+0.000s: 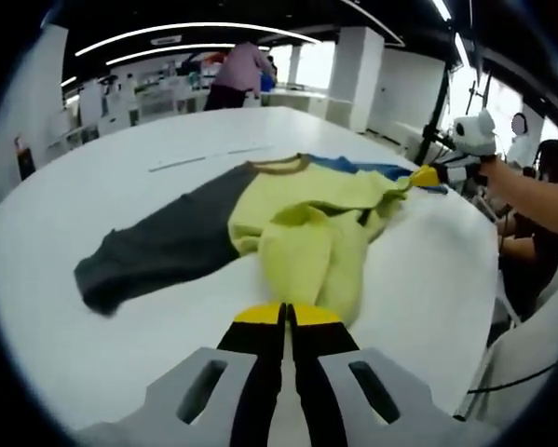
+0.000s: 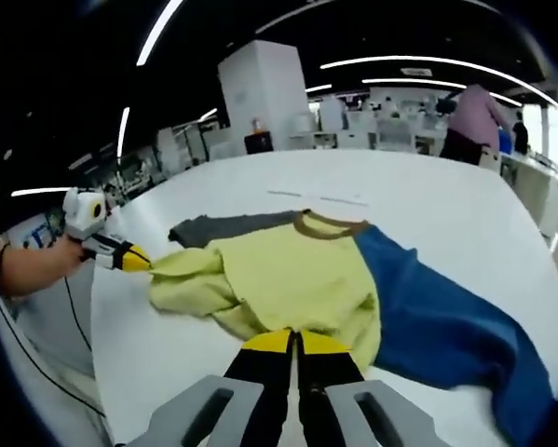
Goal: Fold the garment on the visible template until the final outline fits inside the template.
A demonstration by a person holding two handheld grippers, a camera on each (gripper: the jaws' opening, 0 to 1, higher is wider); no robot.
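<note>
Yellow-green knit makes up the body of the garment (image 1: 297, 219), a soft long-sleeved top lying on a round white table (image 1: 102, 354). One sleeve is dark grey (image 1: 157, 247), the other blue (image 2: 446, 321), and a brown ribbed collar (image 2: 330, 226) sits between them. With both sleeves spread, the long axis runs sleeve to sleeve across the table; in the right gripper view the collar points away from the camera and the hem comes toward it. The body is bunched and folded over itself, so its true outline is hard to read, and in the left gripper view the blue sleeve is mostly hidden behind the rumpled yellow cloth.

The left gripper (image 1: 286, 317) has its yellow-tipped black jaws pressed together on the near edge of the yellow cloth. The right gripper (image 2: 295, 343) likewise has its jaws closed on the hem. Each gripper appears in the other's view, held by a bare forearm at the cloth's edge.

Two thin lines (image 1: 209, 156) mark the table beyond the collar; whether they belong to a template cannot be told. A person in pink (image 1: 237, 74) stands far behind.
</note>
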